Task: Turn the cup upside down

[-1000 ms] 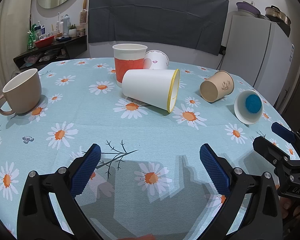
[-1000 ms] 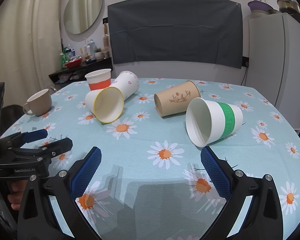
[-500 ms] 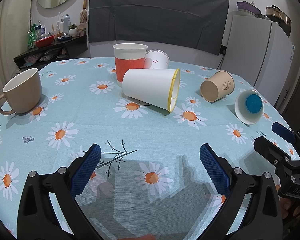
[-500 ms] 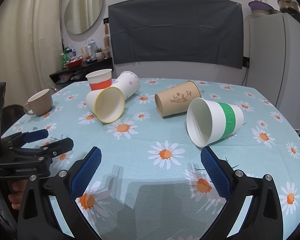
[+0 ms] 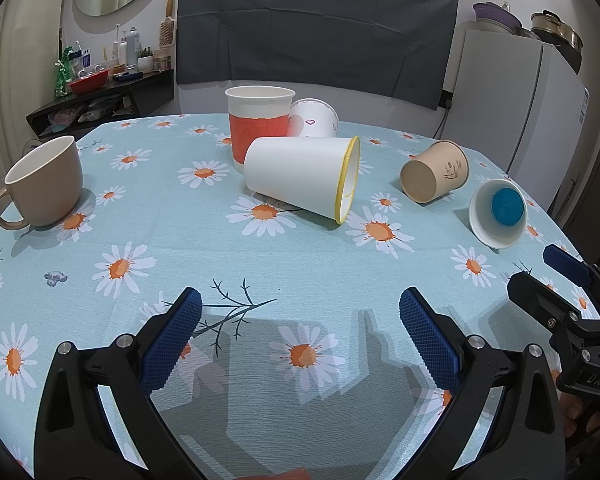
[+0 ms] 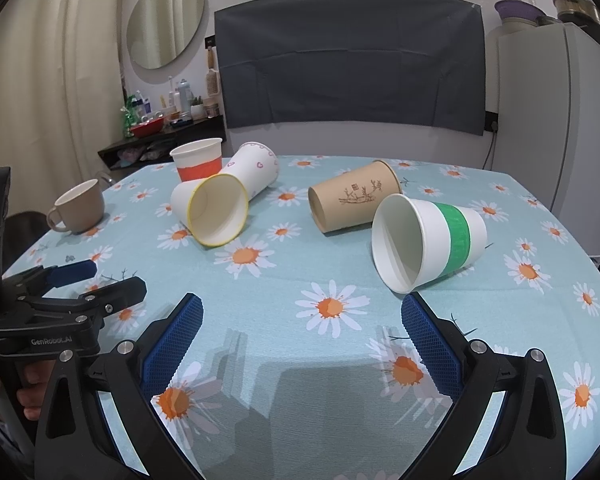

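Observation:
Several cups are on a daisy tablecloth. A beige mug (image 5: 44,184) (image 6: 78,206) stands upright at the left. A red-banded paper cup (image 5: 258,128) (image 6: 198,160) stands upright. On their sides lie a yellow-rimmed white cup (image 5: 304,178) (image 6: 214,212), a heart-print cup (image 5: 314,120) (image 6: 256,170), a brown cup (image 5: 436,176) (image 6: 354,202) and a green-banded cup (image 6: 428,242) (image 5: 498,212). My left gripper (image 5: 300,336) and right gripper (image 6: 302,340) are both open and empty, near the table's front edge.
A white fridge (image 5: 516,100) stands at the back right. A dark shelf (image 5: 100,96) with bottles and a red bowl stands at the back left. A dark cloth (image 6: 348,72) hangs on the wall behind the table (image 5: 260,264).

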A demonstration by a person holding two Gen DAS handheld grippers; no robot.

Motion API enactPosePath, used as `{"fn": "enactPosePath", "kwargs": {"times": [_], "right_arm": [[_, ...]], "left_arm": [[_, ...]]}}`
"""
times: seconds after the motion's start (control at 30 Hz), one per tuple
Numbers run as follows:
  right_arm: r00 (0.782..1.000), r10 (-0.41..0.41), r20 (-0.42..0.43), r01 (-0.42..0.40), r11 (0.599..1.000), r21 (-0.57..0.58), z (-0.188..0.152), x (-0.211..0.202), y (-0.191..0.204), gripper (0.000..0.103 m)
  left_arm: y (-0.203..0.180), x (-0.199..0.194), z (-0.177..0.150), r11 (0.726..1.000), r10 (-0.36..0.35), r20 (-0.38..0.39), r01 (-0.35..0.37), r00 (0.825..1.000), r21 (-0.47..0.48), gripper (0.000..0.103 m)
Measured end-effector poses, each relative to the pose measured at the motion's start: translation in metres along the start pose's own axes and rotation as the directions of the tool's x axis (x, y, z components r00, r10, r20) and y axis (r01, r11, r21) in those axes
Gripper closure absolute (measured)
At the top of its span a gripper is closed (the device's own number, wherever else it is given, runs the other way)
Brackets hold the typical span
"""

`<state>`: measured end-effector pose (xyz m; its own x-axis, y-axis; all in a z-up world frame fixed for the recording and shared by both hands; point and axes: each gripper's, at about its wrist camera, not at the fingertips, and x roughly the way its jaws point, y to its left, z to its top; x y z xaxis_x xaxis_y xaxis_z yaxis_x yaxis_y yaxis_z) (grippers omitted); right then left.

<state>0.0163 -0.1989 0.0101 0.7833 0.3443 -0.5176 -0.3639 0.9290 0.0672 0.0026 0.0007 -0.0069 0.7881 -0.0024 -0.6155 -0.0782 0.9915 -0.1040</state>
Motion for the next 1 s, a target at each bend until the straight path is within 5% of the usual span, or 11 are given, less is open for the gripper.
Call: {"fn": "enactPosePath", "kwargs": {"times": [1.0], "right_arm": [[1.000, 0.003, -0.003, -0.003, 1.000, 0.007, -0.0008, 0.0008, -0.0006, 0.008]], "left_arm": [[0.0002, 0.0005, 0.0003, 1.000, 0.000, -0.003, 0.000, 1.000, 0.000, 0.006]]}}
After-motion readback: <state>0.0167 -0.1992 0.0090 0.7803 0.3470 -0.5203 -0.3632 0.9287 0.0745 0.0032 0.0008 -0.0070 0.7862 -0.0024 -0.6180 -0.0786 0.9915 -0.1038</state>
